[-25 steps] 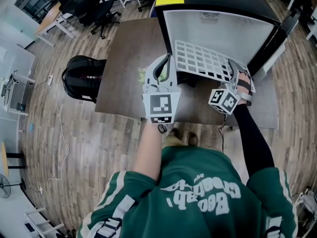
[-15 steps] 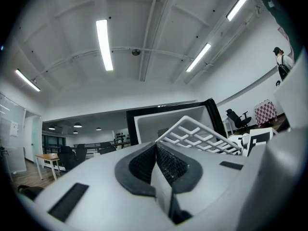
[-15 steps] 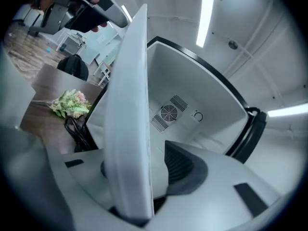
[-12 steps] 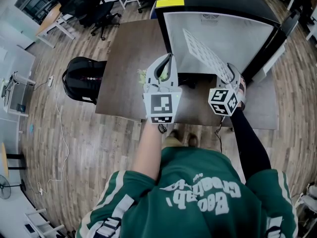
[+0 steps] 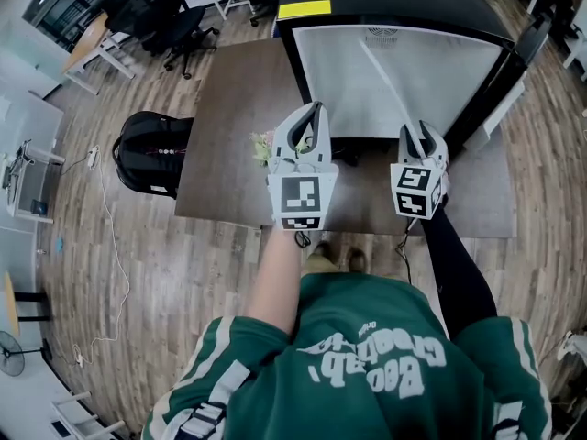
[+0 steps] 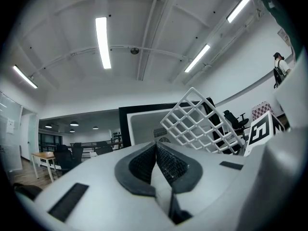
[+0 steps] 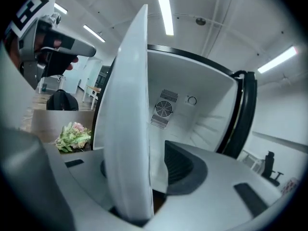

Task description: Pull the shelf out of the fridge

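One shelf (image 5: 387,85) on edge, long axis toward fridge (image 5: 459,71), right gripper (image 5: 419,137) clamping.

Shelf (image 7: 128,129) blurred, lower end hidden

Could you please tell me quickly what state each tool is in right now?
Left tool: closed, holding nothing.
Right tool: closed on the white shelf, which stands on edge.

Open-plan office: black swivel chairs (image 5: 176,15), desk (image 5: 94,37) beyond table's (image 5: 240,99) far-left corner; wood-plank floor (image 5: 138,273) around table; strip lights (image 6: 102,42) on ceiling above.
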A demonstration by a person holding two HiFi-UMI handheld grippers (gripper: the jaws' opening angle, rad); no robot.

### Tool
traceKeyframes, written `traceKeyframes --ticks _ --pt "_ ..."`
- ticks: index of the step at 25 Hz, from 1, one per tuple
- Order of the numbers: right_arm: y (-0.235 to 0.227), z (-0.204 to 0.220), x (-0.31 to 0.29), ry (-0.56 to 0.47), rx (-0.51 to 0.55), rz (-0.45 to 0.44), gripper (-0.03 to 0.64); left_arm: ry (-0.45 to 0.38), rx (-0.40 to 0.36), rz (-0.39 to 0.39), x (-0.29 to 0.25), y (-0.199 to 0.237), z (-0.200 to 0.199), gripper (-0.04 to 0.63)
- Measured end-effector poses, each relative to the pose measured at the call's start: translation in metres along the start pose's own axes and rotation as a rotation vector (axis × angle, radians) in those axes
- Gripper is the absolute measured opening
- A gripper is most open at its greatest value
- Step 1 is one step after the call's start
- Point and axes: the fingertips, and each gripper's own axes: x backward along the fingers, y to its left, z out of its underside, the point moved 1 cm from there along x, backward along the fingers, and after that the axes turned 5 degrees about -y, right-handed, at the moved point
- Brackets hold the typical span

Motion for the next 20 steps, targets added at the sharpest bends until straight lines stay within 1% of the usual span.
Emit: traceKeyframes --ticks 4,9,16,20 --pt "0.001 0.002 0.003 -0.006 -0.092 -0.028 0.144 -0.021 -0.002 -0.004 -0.002 -0.002 -0.001 0.017" --pt "-0.002 0.004 0.006 -0.02 -0.156 -0.02 0.143 -0.021 0.006 0.001 -0.008 -0.005 0.001 0.017" --pt "-0.016 0.0 0.014 -0.052 -0.195 -0.001 0.144 -0.002 0.015 0.026 -0.013 -0.015 0.009 0.017" --pt "-0.021 0.002 0.018 -0.062 -0.242 0.003 0.144 -0.001 0.015 0.029 -0.015 -0.016 0.011 0.017"
